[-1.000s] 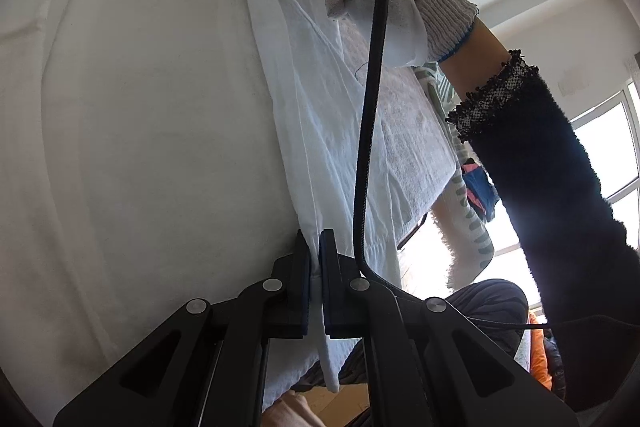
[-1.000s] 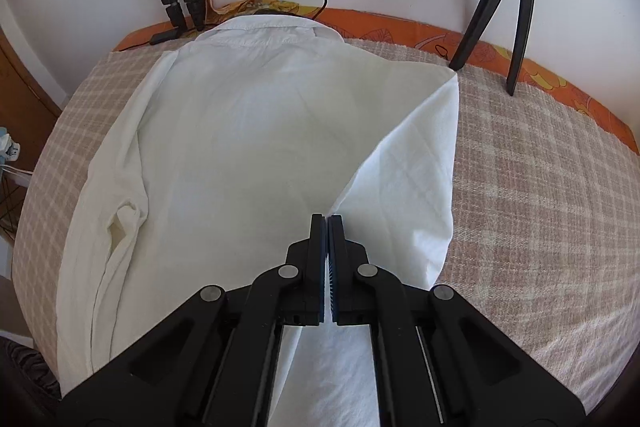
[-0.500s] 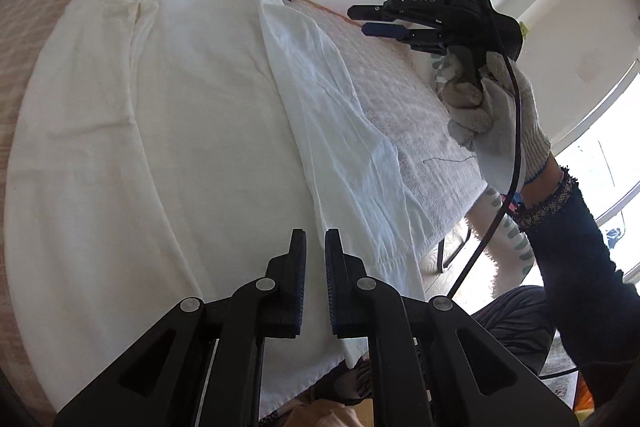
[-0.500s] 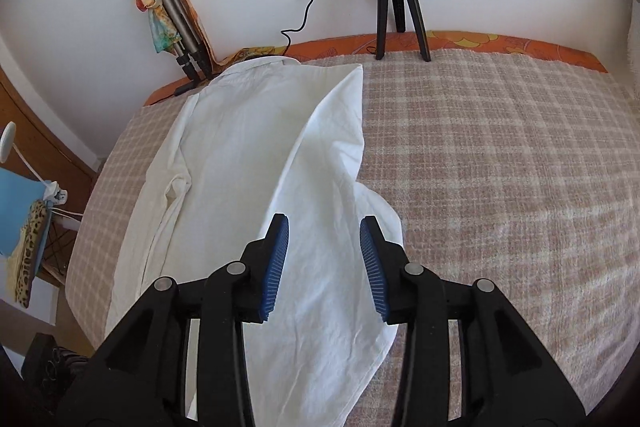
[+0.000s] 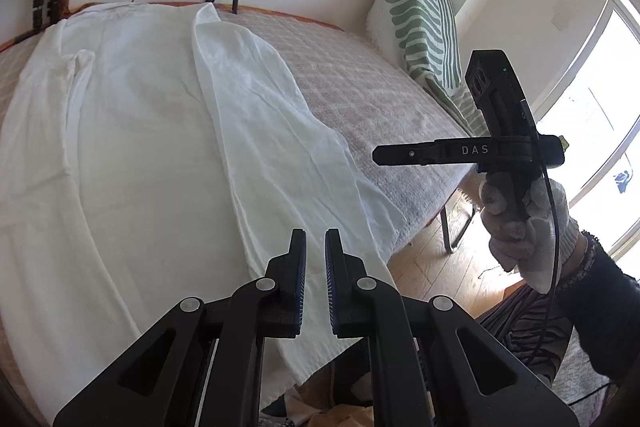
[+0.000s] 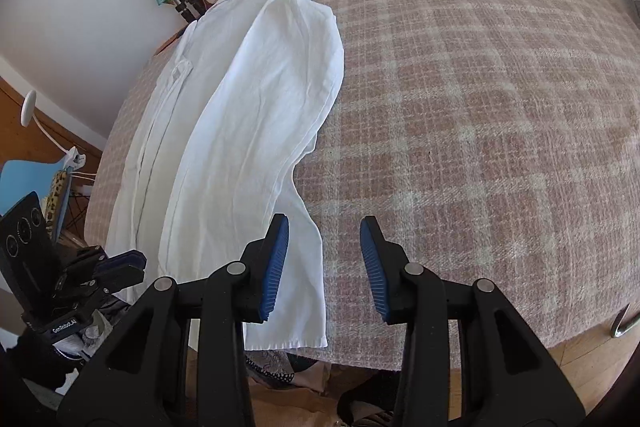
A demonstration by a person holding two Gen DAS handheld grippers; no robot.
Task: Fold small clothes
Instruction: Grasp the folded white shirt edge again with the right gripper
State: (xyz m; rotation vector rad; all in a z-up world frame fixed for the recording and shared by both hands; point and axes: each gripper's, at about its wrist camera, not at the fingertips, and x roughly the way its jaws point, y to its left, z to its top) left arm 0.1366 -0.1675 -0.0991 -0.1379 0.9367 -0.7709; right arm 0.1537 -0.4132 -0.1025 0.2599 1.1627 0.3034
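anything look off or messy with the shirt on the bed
The shirt has one side folded over, but that folded edge runs wavy, not straight, and its hem hangs past the bed edge. Nothing is damaged or spilled.

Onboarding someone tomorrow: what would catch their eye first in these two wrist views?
The white shirt spread on the plaid blanket, one side folded in over the body, dominates both views. Next, the right gripper hovers open at the shirt's near hem with nothing between its blue pads. In the left wrist view, the gloved hand stands out against the bright window.

Black fingers (image 6: 276,263) with blue ribbed pads, white knit glove (image 5: 524,223), dark sleeve (image 5: 600,311)
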